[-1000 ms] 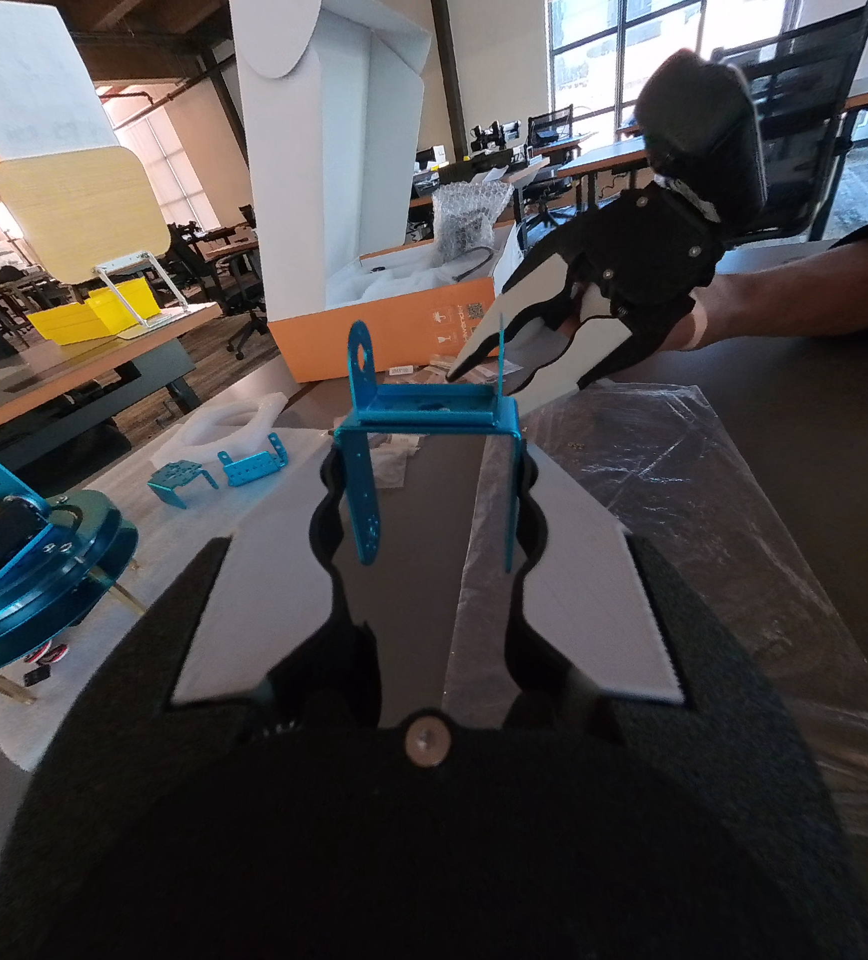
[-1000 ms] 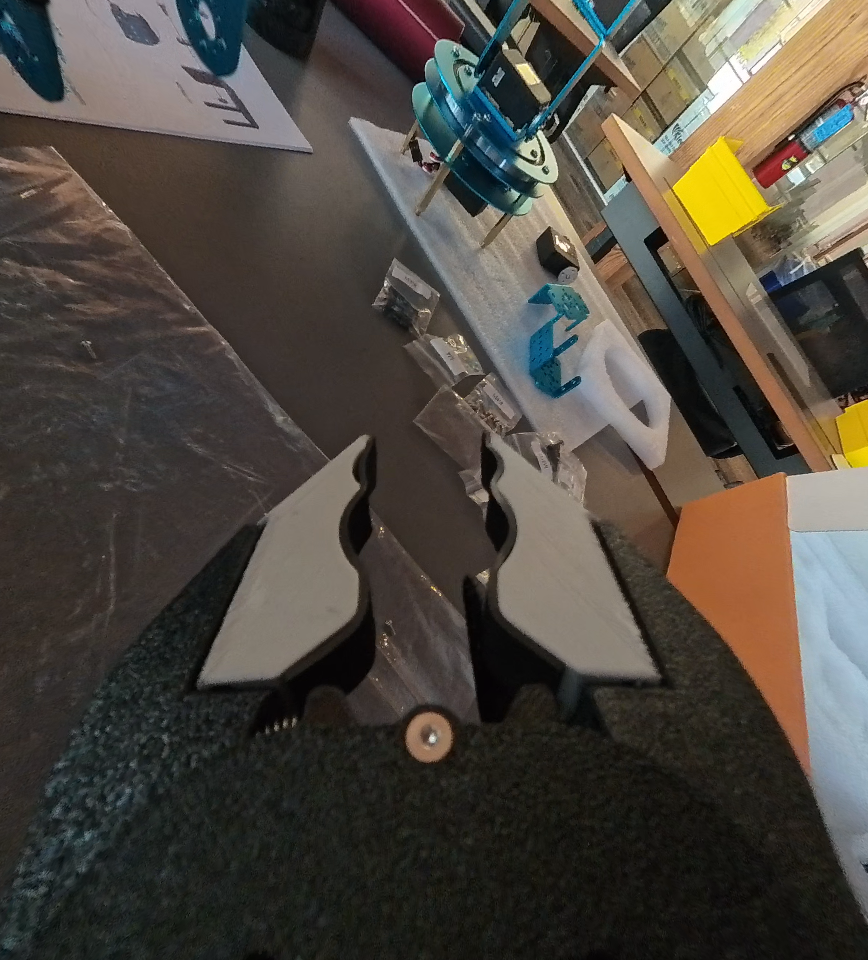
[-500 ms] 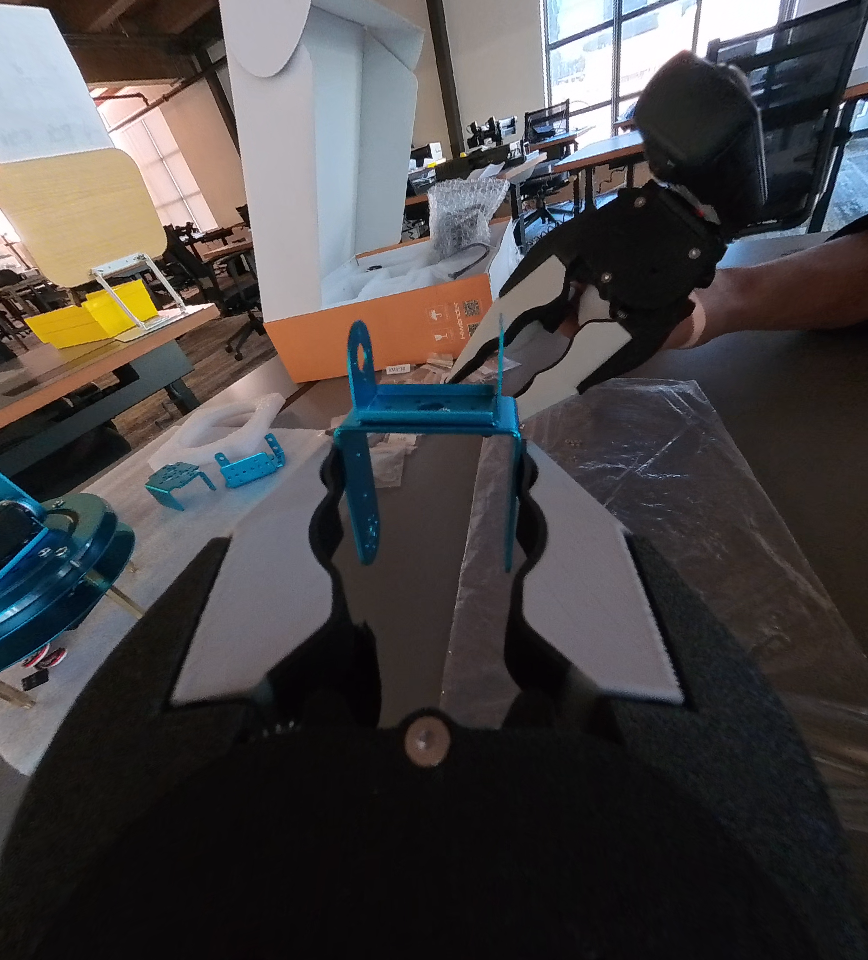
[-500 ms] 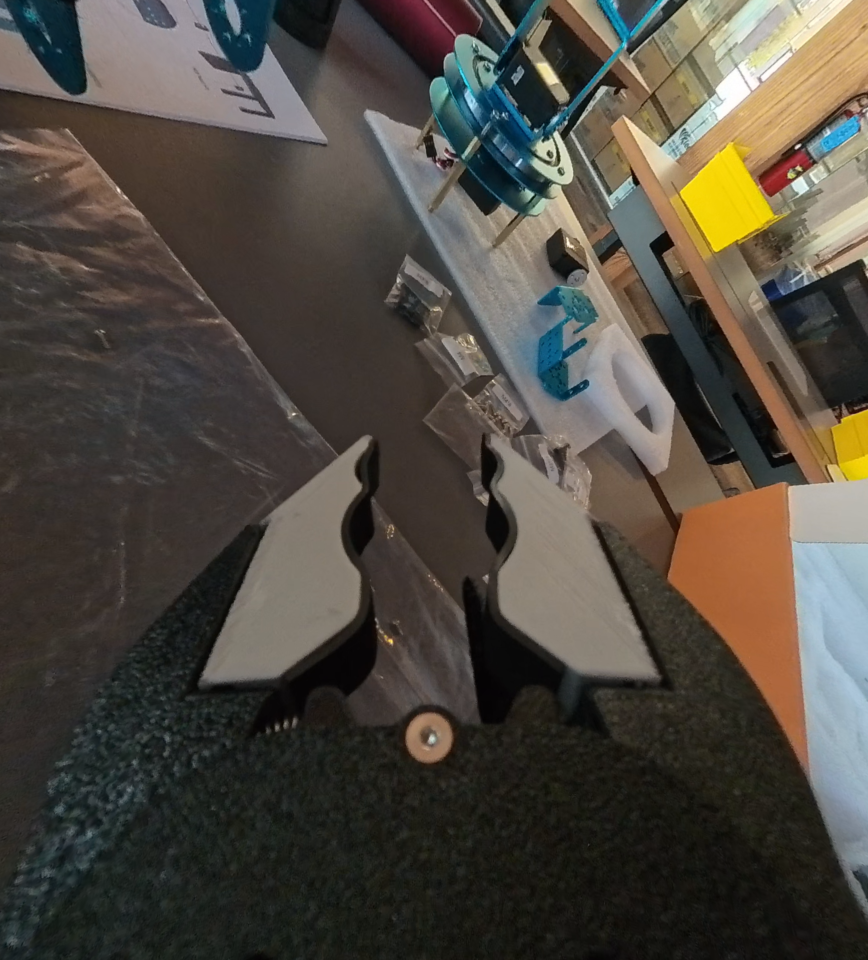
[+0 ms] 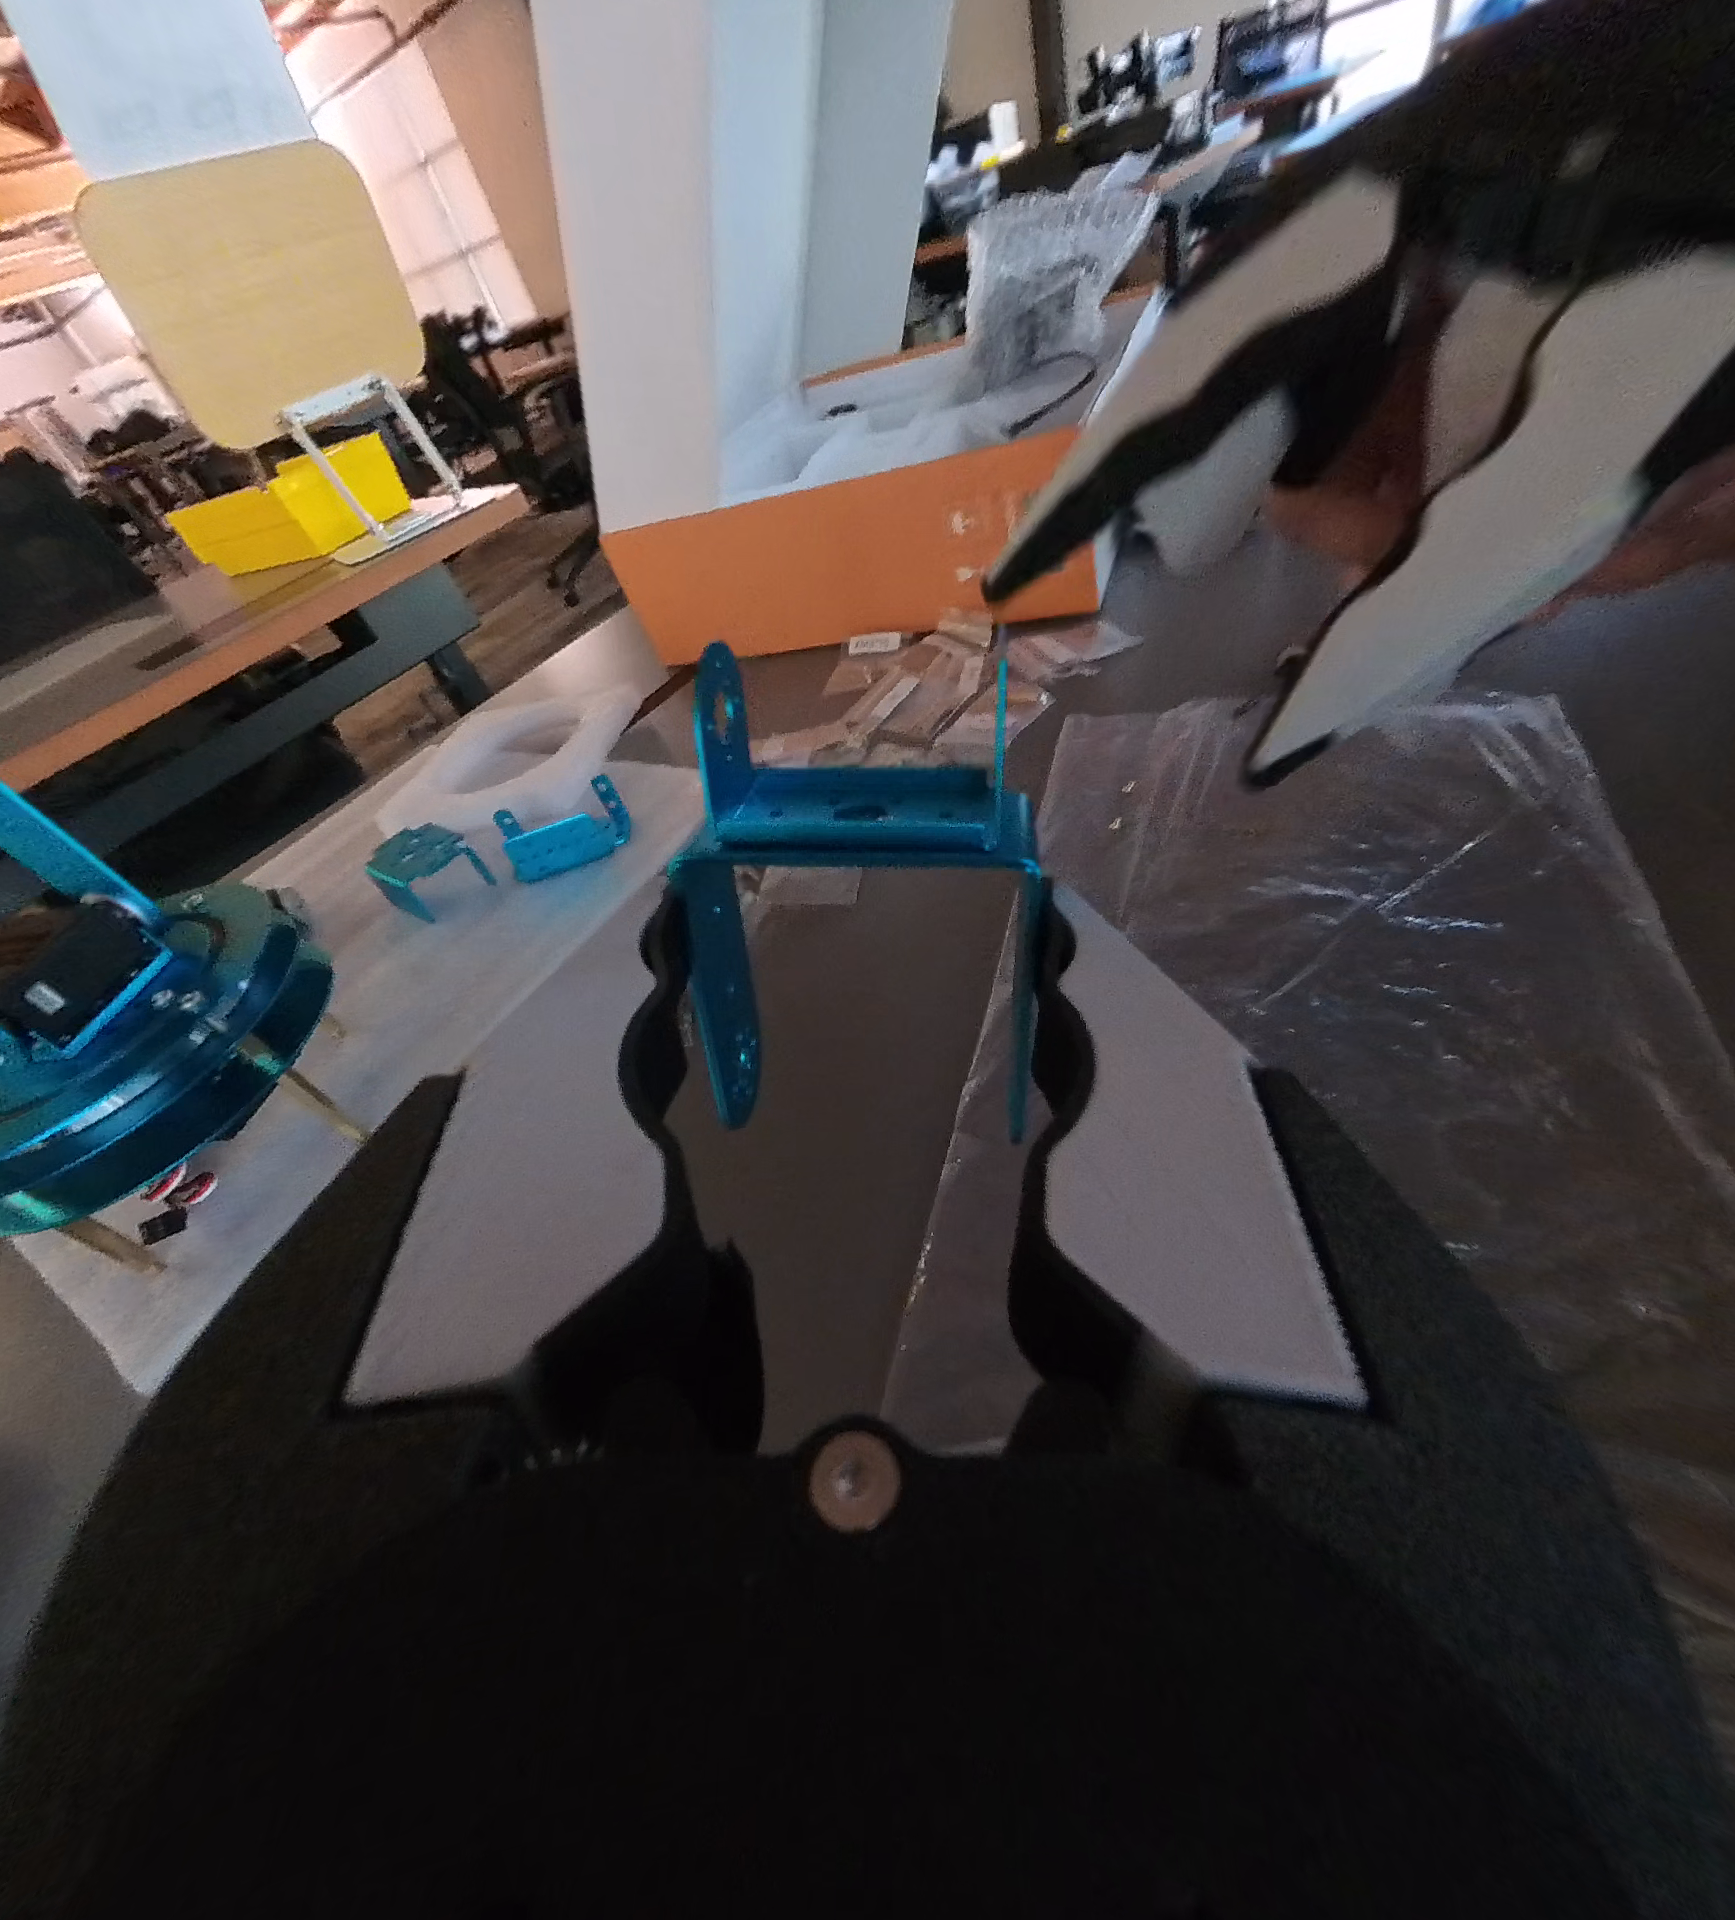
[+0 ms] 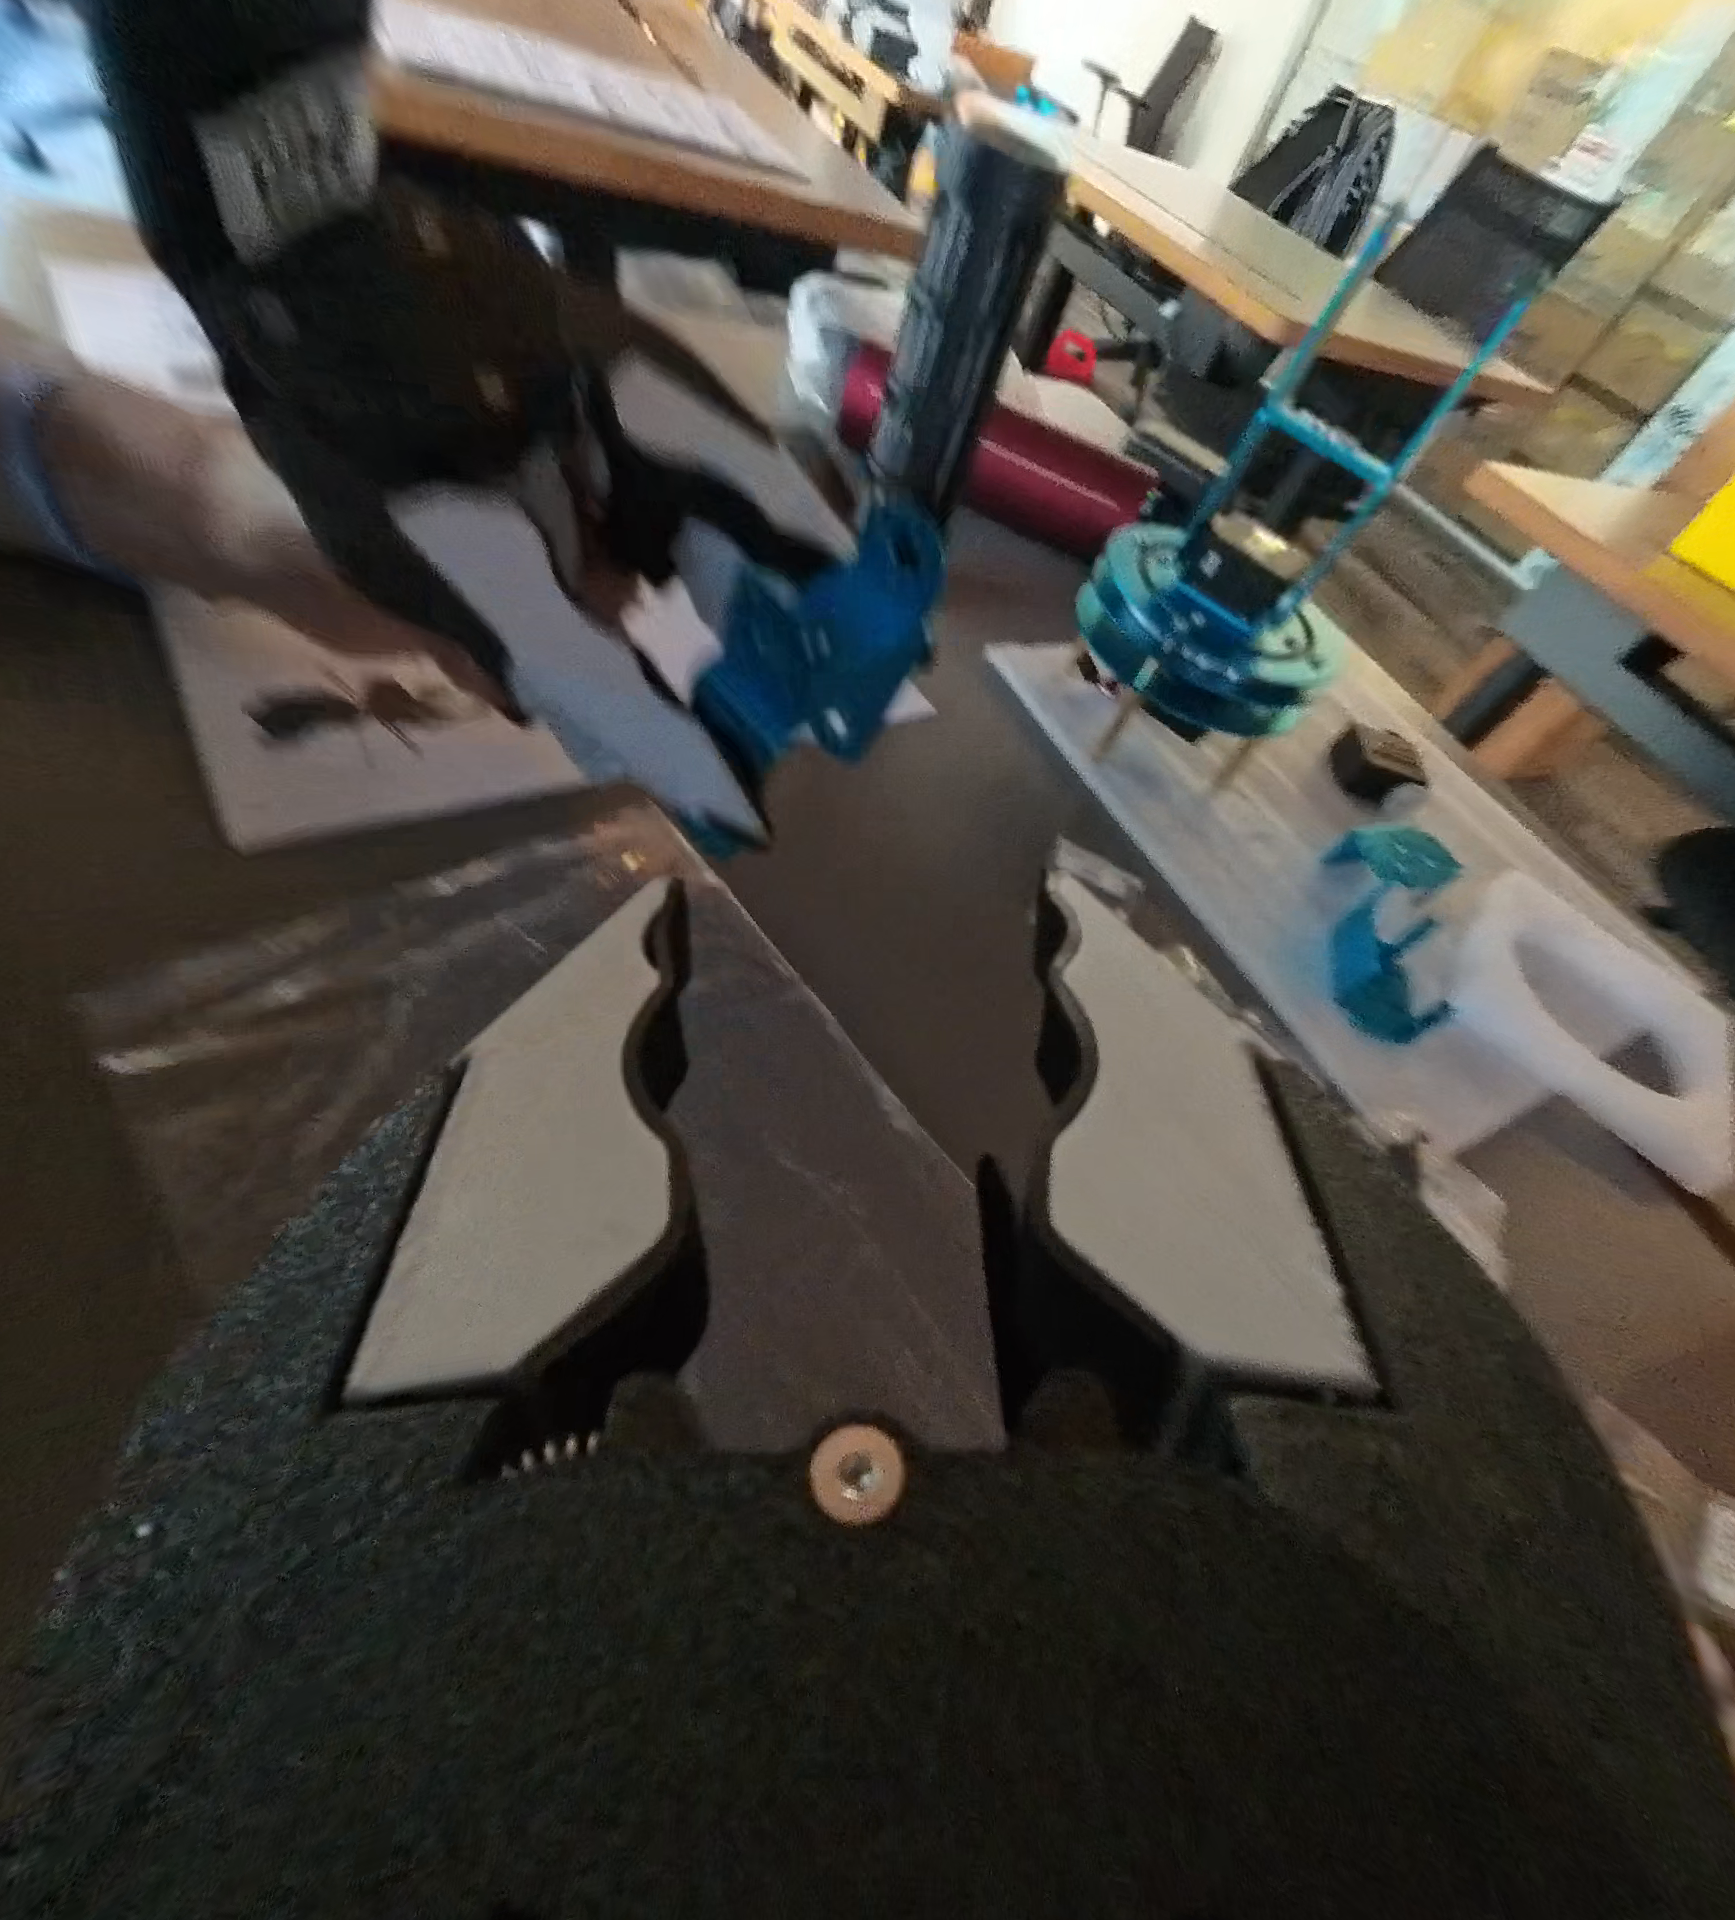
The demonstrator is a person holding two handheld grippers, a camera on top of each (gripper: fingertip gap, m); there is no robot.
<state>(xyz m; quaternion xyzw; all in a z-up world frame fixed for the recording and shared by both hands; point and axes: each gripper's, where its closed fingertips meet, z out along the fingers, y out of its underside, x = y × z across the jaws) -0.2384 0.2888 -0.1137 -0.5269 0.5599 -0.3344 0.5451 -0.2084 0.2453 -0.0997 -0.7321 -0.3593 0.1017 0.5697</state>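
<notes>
The blue metal bracket sits crosswise between the left gripper fingertips, its flat web level, one pair of arms up, the other down. That gripper is clamped on its lower arms above the dark table. The right gripper hangs spread wide, empty, just beside the bracket.

An open office fills the background. A white pillar rises at upper centre of the left wrist view, with bright windows at upper left. A wooden desk on dark legs stands at left. In the blurred right wrist view, long wooden desks cross the top, with black chairs at upper right.
</notes>
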